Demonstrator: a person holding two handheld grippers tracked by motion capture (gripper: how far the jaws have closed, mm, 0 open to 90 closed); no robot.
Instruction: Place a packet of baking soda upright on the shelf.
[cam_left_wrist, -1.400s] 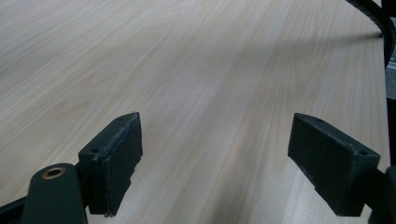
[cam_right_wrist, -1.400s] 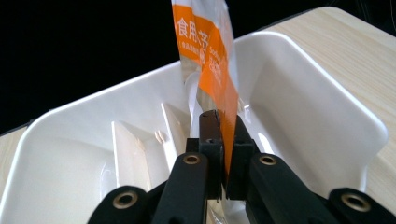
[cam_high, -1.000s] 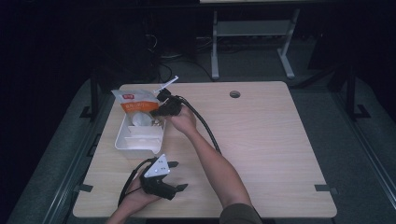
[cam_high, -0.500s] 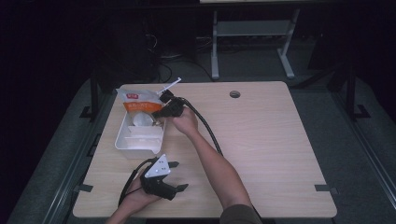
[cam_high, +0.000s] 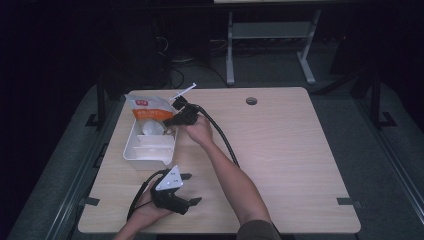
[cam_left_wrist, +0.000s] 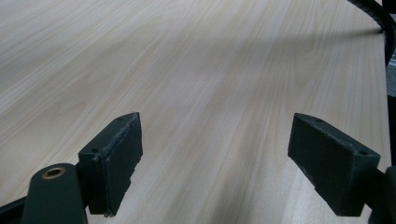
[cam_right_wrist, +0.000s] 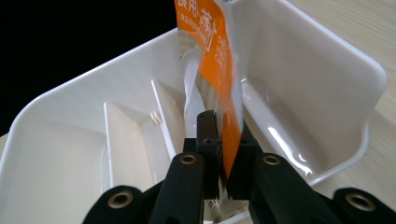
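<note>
Pinching the orange-and-clear pouch (cam_right_wrist: 215, 70) by its lower edge, the right gripper (cam_high: 176, 118) holds it upright over the white divided tray (cam_high: 150, 145) at the upper left of the tabletop (cam_high: 280, 145) in the high view; its fingers have just eased slightly apart, pouch between them. Left gripper (cam_high: 175, 192) rests near the lower left edge, fingers (cam_left_wrist: 114, 161) spread wide over bare wood. Right half of the tabletop lies open.

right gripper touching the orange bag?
Touching. The right gripper view shows the right gripper with both jaws pinched on the orange bag edge, above the white tray.
</note>
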